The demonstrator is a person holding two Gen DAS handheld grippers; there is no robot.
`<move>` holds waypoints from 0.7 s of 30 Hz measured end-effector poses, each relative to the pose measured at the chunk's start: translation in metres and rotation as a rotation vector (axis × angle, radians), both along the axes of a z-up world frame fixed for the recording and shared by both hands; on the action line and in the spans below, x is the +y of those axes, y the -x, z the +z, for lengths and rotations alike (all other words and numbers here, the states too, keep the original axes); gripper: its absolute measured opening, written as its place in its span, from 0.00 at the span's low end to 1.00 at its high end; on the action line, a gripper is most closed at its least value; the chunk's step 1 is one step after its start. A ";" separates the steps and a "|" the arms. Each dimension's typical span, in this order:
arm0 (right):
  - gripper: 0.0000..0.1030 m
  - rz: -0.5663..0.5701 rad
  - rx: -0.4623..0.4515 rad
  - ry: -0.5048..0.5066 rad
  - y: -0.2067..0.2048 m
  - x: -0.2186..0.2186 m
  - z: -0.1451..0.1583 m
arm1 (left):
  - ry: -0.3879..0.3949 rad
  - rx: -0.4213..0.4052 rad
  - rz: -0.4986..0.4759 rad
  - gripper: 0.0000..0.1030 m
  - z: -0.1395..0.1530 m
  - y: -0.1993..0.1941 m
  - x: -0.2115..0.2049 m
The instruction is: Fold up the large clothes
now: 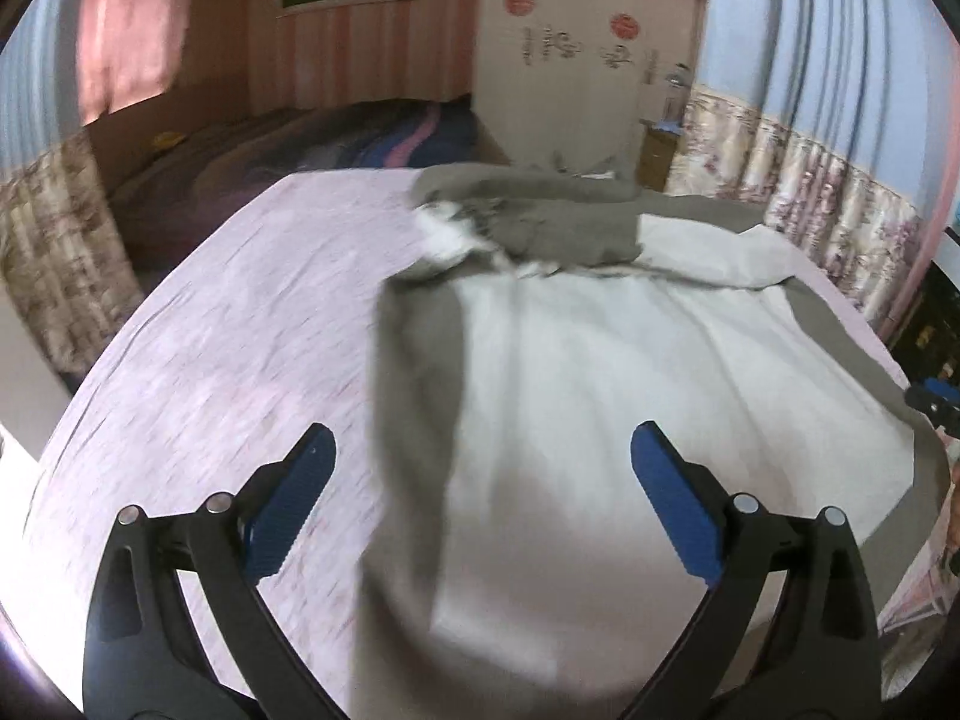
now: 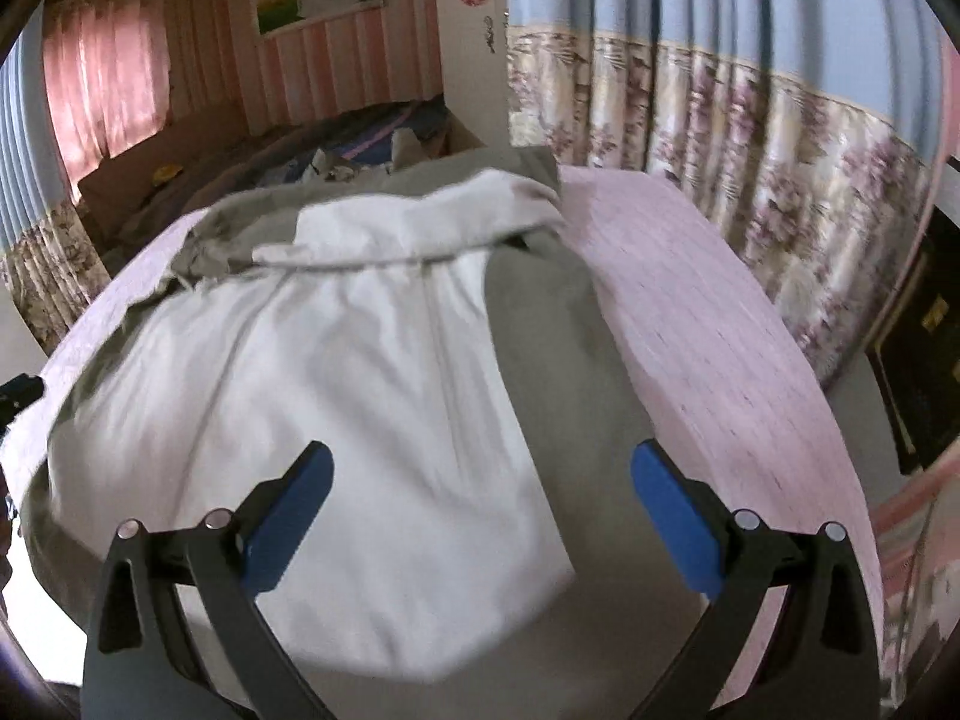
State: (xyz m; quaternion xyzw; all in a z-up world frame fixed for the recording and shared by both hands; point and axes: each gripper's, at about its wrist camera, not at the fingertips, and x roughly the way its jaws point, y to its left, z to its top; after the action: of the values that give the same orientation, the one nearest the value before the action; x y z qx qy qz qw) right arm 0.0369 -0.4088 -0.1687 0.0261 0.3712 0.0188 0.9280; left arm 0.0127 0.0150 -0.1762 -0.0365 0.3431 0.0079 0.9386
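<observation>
A large grey-green garment with a white lining (image 1: 600, 372) lies spread on a pink patterned bed (image 1: 228, 324), lining up, its far end bunched. My left gripper (image 1: 480, 450) is open and empty, above the garment's near left edge. The right gripper's tip shows at the far right edge of the left wrist view (image 1: 936, 402). In the right wrist view the garment (image 2: 336, 396) fills the middle, with a grey-green band along its right side. My right gripper (image 2: 480, 462) is open and empty above the garment's near right part. The bed (image 2: 720, 348) shows bare to its right.
A second bed with dark bedding (image 1: 336, 138) stands beyond, by a pink striped wall. A white wardrobe (image 1: 576, 60) is at the back. Floral curtains (image 2: 750, 150) hang close along the right side of the bed. A dark cabinet (image 2: 918, 372) stands at the far right.
</observation>
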 end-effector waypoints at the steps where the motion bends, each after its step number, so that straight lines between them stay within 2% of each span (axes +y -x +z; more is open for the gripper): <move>1: 0.97 -0.003 0.006 0.006 0.007 -0.003 -0.002 | 0.000 0.003 0.010 0.95 -0.002 0.009 0.004; 4: 0.97 -0.002 0.005 0.037 0.028 -0.012 -0.006 | -0.012 0.011 0.019 0.95 -0.012 0.040 0.010; 9: 0.97 -0.006 -0.026 0.054 0.063 -0.039 -0.007 | -0.104 -0.029 0.025 0.95 -0.028 0.084 0.006; 12: 0.97 -0.010 -0.010 0.047 0.073 -0.055 -0.013 | -0.097 -0.024 0.022 0.95 -0.037 0.097 0.009; 14: 0.97 -0.017 0.008 0.034 0.076 -0.062 -0.019 | -0.106 -0.003 0.018 0.95 -0.044 0.099 0.010; 21: 0.94 0.038 0.003 -0.021 0.075 -0.049 -0.036 | -0.058 0.030 -0.028 0.94 -0.057 0.079 0.006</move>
State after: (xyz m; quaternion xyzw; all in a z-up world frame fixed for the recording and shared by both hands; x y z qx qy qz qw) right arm -0.0376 -0.4581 -0.2043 0.0289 0.3730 0.0401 0.9265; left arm -0.0665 0.0210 -0.2329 -0.0042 0.3574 0.0054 0.9339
